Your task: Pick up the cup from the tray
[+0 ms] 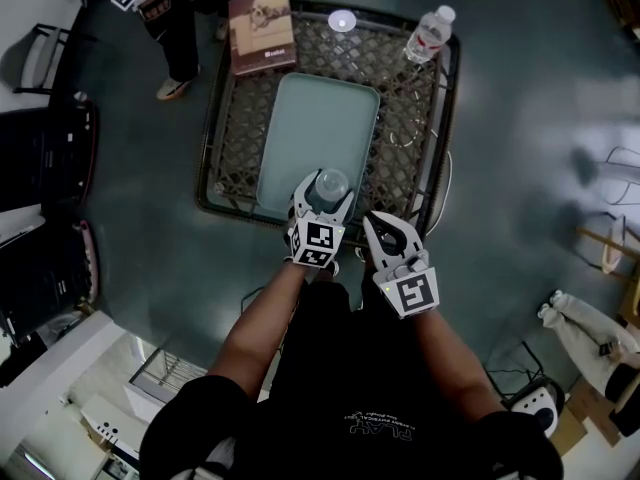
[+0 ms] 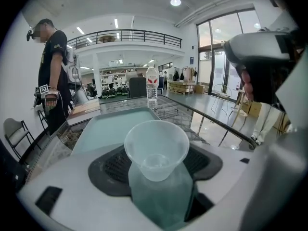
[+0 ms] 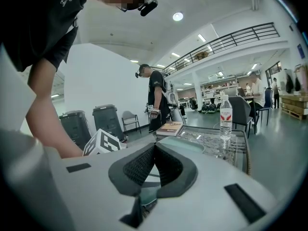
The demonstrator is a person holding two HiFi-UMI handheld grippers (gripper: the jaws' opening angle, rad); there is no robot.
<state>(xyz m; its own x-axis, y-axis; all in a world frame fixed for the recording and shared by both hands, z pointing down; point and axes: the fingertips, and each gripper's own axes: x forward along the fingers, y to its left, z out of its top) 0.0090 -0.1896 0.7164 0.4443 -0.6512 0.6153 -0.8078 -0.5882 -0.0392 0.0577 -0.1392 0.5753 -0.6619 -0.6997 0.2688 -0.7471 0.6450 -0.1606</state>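
Observation:
A clear plastic cup [image 1: 331, 183] [image 2: 156, 148] sits between the jaws of my left gripper [image 1: 322, 196] [image 2: 156, 163], which is shut on its sides. The cup is upright and empty, over the near end of the pale teal tray [image 1: 315, 118] [image 2: 103, 129]. Whether its base still touches the tray cannot be told. My right gripper [image 1: 388, 230] [image 3: 154, 148] hangs just right of the left one at the table's near edge, its dark pads [image 3: 137, 165] pressed together with nothing between them.
The tray lies on a wicker-topped table [image 1: 400, 118]. At the table's far end are a brown book [image 1: 262, 30], a small round disc [image 1: 342, 20] and a water bottle [image 1: 430, 33] [image 2: 151, 86] [image 3: 225, 117]. Another person [image 1: 165, 18] stands beyond the far left corner.

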